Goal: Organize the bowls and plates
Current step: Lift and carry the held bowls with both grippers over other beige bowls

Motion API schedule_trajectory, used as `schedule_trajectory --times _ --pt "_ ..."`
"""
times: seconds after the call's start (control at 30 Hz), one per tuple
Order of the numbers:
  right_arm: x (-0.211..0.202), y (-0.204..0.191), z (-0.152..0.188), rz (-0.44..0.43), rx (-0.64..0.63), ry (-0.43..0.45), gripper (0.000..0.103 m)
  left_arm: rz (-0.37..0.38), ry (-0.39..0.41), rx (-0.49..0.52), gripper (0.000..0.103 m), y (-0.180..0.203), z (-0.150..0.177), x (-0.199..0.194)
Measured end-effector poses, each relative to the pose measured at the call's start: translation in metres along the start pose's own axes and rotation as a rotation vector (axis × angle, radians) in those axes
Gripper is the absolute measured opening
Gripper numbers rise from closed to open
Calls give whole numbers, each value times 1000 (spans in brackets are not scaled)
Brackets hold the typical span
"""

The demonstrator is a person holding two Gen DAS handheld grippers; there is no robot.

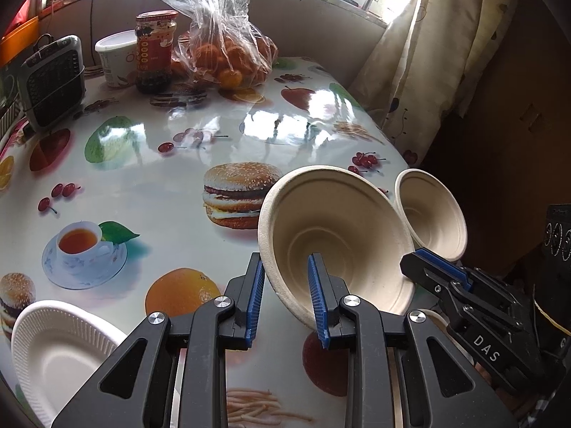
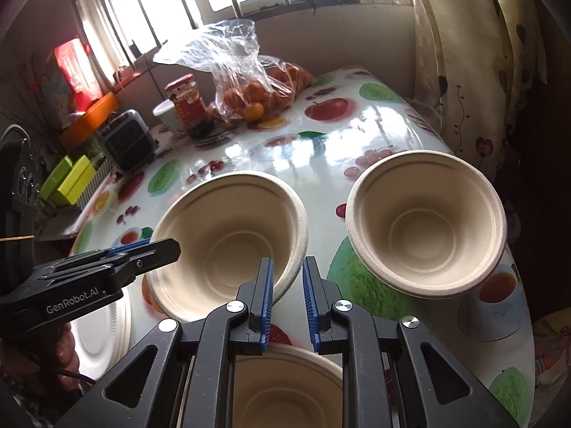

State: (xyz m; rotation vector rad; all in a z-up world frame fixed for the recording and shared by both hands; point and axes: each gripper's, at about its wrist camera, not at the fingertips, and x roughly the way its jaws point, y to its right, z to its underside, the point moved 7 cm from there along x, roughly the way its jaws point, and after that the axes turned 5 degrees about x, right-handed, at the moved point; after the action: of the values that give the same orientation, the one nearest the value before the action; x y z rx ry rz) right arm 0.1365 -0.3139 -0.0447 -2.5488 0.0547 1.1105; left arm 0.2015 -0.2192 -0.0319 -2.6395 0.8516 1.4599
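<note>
A large beige pulp bowl (image 1: pixel 335 235) is tilted above the table. My left gripper (image 1: pixel 285 274) straddles its near-left rim, jaws apart with a gap to the rim. My right gripper (image 2: pixel 288 278) straddles the same bowl's (image 2: pixel 228 239) right rim, jaws narrowly apart. A smaller beige bowl (image 2: pixel 426 223) sits on the table to the right; it shows in the left wrist view (image 1: pixel 431 214) behind the big bowl. A third beige bowl (image 2: pixel 285 388) lies under my right gripper. A white ribbed plate (image 1: pixel 53 353) lies at the near left, also in the right wrist view (image 2: pixel 103 331).
The table (image 1: pixel 178 164) has a glossy fruit-print cloth. At its far end stand a bag of oranges (image 1: pixel 228 53), a red-lidded jar (image 1: pixel 155 50), a white tub (image 1: pixel 116 57) and a small grey heater (image 1: pixel 53 82). A curtain (image 1: pixel 410 53) hangs at the right edge.
</note>
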Motion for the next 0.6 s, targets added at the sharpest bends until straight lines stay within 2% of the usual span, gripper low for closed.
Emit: schedule_trajectory --times 0.6 --pt "-60 0 7 6 19 109 17 45 47 57 26 31 9 -33"
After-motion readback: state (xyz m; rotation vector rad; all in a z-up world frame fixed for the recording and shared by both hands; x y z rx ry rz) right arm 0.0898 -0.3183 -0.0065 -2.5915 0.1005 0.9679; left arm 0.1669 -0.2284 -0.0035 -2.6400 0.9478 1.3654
